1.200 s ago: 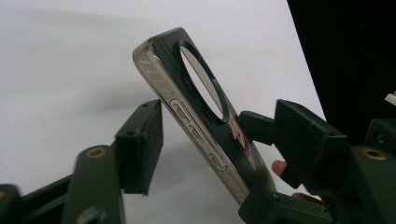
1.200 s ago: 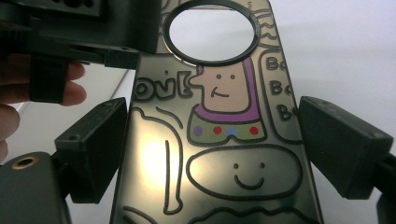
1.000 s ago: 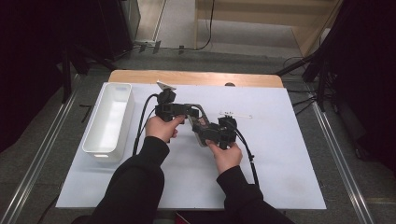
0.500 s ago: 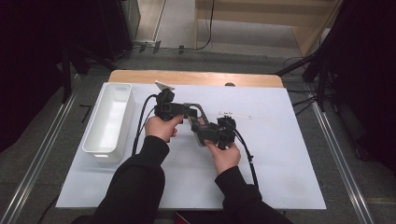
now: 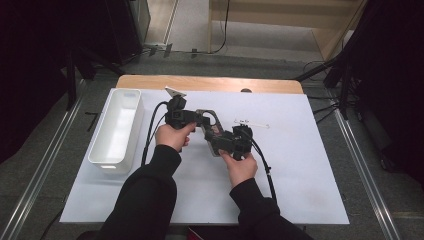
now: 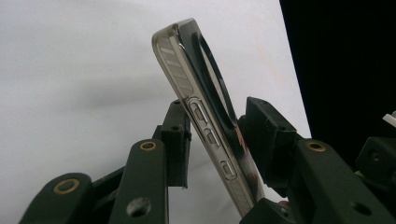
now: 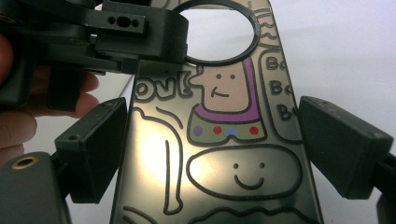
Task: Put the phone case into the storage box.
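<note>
High view: above the middle of the white surface (image 5: 300, 175), the left gripper (image 5: 202, 120) and right gripper (image 5: 212, 142) meet on a clear phone case (image 5: 210, 122), with a white tray (image 5: 117, 127) well to the left. Left gripper view: the case (image 6: 201, 116) stands edge-on and tilted, its side buttons showing, gripped between the two black fingers (image 6: 175, 140). Right gripper view: the case's cartoon-printed back (image 7: 219, 140) lies between the fingers (image 7: 95, 144), which stand at its long edges, though contact cannot be told, while the other gripper (image 7: 140, 35) clamps its upper corner by the round cutout.
</note>
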`<state>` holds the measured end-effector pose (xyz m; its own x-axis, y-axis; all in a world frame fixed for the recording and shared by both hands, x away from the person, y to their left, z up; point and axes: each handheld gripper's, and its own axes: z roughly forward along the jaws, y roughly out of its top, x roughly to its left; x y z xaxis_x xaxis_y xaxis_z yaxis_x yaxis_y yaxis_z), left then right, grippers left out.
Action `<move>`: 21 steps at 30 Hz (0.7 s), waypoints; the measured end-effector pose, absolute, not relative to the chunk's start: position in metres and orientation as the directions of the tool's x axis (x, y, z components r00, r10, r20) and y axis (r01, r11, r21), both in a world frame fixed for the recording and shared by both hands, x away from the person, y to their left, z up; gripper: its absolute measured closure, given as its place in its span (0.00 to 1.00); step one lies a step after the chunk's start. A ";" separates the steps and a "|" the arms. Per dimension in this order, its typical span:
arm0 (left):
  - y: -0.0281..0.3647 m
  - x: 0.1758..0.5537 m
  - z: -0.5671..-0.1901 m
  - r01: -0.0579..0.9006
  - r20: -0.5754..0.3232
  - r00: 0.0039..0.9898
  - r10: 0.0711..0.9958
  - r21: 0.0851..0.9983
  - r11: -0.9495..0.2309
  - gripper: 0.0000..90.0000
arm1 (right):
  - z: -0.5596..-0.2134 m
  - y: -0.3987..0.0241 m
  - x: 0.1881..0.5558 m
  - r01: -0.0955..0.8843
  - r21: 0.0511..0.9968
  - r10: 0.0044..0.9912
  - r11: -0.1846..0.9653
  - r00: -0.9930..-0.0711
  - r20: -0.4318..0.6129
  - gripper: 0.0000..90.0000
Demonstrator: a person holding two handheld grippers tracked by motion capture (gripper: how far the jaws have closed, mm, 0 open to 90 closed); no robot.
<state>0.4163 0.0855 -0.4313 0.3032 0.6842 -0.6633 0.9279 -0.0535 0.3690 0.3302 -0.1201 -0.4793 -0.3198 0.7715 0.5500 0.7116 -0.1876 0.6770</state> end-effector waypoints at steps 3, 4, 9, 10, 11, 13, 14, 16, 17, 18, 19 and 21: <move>0.086 0.417 -0.432 0.928 -0.669 0.300 0.680 0.369 -0.047 0.73 | -0.479 -0.121 0.330 0.712 0.676 0.769 -0.190 -0.321 0.554 0.12; 0.086 0.417 -0.432 0.928 -0.669 0.300 0.680 0.369 -0.047 0.73 | -0.479 -0.121 0.330 0.712 0.676 0.769 -0.190 -0.321 0.554 0.12; 0.087 0.417 -0.433 0.932 -0.684 0.289 0.669 0.360 -0.034 0.75 | -0.480 -0.121 0.331 0.711 0.676 0.768 -0.192 -0.320 0.555 0.12; 0.087 0.417 -0.433 0.933 -0.686 0.288 0.668 0.359 -0.033 0.75 | -0.480 -0.121 0.331 0.711 0.676 0.768 -0.193 -0.320 0.555 0.12; 0.088 0.418 -0.435 0.935 -0.691 0.280 0.666 0.353 -0.027 0.75 | -0.480 -0.120 0.331 0.711 0.676 0.768 -0.192 -0.320 0.555 0.12; 0.088 0.418 -0.435 0.938 -0.694 0.271 0.667 0.346 -0.021 0.76 | -0.481 -0.120 0.331 0.713 0.674 0.769 -0.191 -0.318 0.554 0.12; 0.088 0.417 -0.435 0.938 -0.695 0.270 0.666 0.347 -0.017 0.76 | -0.481 -0.120 0.331 0.715 0.673 0.770 -0.190 -0.317 0.554 0.12; 0.088 0.417 -0.435 0.936 -0.694 0.274 0.666 0.351 -0.019 0.77 | -0.481 -0.120 0.332 0.716 0.672 0.769 -0.191 -0.317 0.556 0.12; 0.088 0.417 -0.435 0.937 -0.701 0.270 0.660 0.350 -0.012 0.77 | -0.481 -0.120 0.332 0.715 0.672 0.767 -0.192 -0.317 0.557 0.12; 0.089 0.417 -0.435 0.937 -0.709 0.269 0.652 0.350 -0.006 0.79 | -0.482 -0.120 0.332 0.716 0.671 0.765 -0.193 -0.318 0.560 0.12; 0.089 0.417 -0.435 0.937 -0.709 0.269 0.652 0.350 -0.006 0.79 | -0.482 -0.120 0.332 0.716 0.671 0.765 -0.193 -0.318 0.560 0.12; 0.090 0.418 -0.435 0.937 -0.716 0.269 0.645 0.348 -0.004 0.80 | -0.482 -0.120 0.332 0.717 0.670 0.764 -0.195 -0.318 0.562 0.12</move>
